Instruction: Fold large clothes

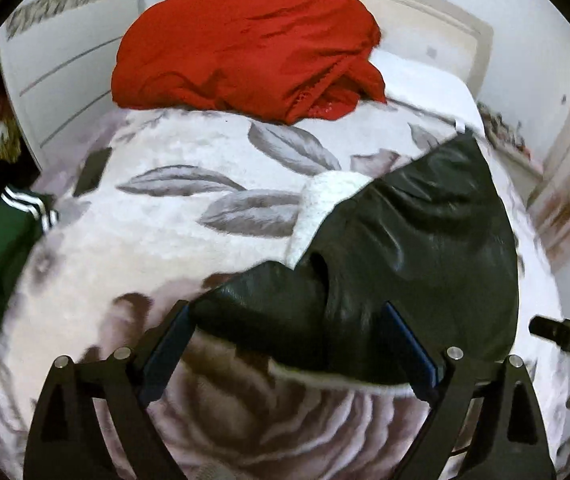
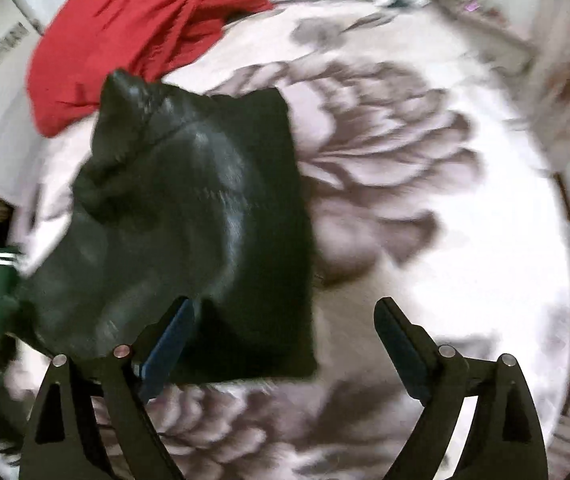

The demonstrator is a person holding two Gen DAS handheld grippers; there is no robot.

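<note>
A black leather jacket [image 1: 417, 248] with white fleece lining lies folded on the floral bed cover [image 1: 165, 232]. My left gripper [image 1: 287, 320] is open, its fingers either side of the jacket's near sleeve end, just above it. In the right wrist view the jacket [image 2: 189, 216] lies left of centre. My right gripper [image 2: 285, 320] is open and empty, its left finger [image 2: 173, 328] over the jacket's near right corner, its right finger over the bare cover.
A crumpled red garment [image 1: 245, 44] lies at the far end of the bed, also in the right wrist view [image 2: 133, 24]. A green garment with white stripes [image 1: 1, 240] hangs off the left edge. The right gripper's body [image 1: 565, 336] shows at the right.
</note>
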